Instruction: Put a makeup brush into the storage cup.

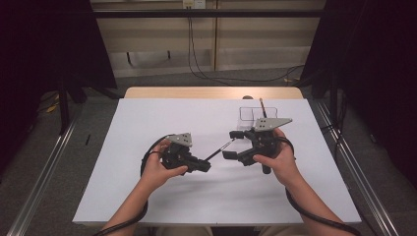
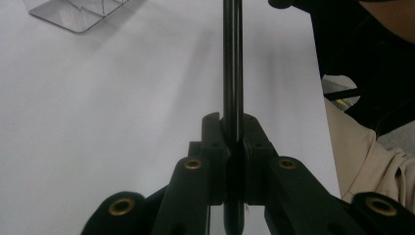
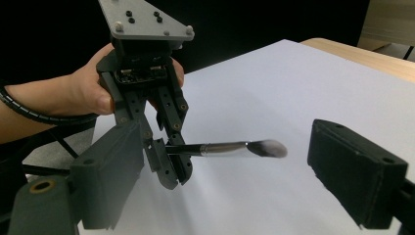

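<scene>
A slim makeup brush [image 3: 220, 147] with a black handle, silver collar and pale soft tip is held level above the white table. My left gripper [image 1: 206, 164] is shut on its handle [image 2: 232, 73], which runs straight out between the closed jaws [image 2: 232, 122]. Seen from the right gripper view, that left gripper [image 3: 169, 164] pinches the handle's end. My right gripper [image 1: 231, 144] faces it with jaws wide open. The brush tip [image 3: 266, 148] hangs in the gap between them [image 3: 230, 171], touching neither jaw.
A clear plastic box [image 1: 252, 114] stands on the white sheet [image 1: 162, 118] behind the right gripper, with another thin brown-handled brush [image 1: 262, 105] leaning in it. Its corner shows in the left gripper view [image 2: 78, 14]. Cables trail from both grippers along the forearms.
</scene>
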`<action>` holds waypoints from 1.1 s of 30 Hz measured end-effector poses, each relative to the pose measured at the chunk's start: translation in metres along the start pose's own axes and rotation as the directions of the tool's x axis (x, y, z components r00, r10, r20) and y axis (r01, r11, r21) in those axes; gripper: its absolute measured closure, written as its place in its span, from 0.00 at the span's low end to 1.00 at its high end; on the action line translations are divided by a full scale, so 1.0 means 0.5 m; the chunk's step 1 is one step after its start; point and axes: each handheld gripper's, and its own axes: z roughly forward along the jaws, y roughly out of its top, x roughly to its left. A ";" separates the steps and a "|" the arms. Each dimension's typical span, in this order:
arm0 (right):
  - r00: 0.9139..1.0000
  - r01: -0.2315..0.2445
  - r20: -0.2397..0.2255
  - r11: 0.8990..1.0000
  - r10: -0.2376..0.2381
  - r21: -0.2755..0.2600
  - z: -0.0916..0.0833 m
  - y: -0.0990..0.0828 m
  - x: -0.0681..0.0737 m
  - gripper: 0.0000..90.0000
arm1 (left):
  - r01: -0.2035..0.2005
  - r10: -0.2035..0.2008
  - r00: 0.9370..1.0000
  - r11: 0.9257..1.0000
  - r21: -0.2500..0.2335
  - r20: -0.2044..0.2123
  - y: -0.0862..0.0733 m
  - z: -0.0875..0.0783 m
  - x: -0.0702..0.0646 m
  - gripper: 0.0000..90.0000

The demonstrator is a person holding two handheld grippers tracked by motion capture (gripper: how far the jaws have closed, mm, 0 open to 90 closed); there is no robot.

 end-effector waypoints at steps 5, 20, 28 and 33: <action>1.000 -0.007 -0.003 1.000 0.007 0.003 0.000 0.000 -0.001 0.16 | 0.007 -0.007 1.000 0.999 -0.031 0.000 0.004 0.000 0.001 0.93; 1.000 -0.009 -0.024 1.000 0.009 0.011 0.002 0.002 -0.001 0.42 | 0.012 -0.012 1.000 0.996 -0.087 -0.002 0.022 0.005 0.002 0.93; 0.998 -0.047 -0.035 0.999 0.047 -0.002 0.002 0.010 0.004 0.68 | 0.014 -0.014 1.000 0.995 -0.097 0.001 0.031 0.016 0.003 0.93; 0.997 -0.080 -0.027 0.996 0.079 -0.030 0.001 0.012 0.001 0.82 | 0.012 -0.011 1.000 0.996 -0.093 0.006 0.037 0.022 0.000 0.93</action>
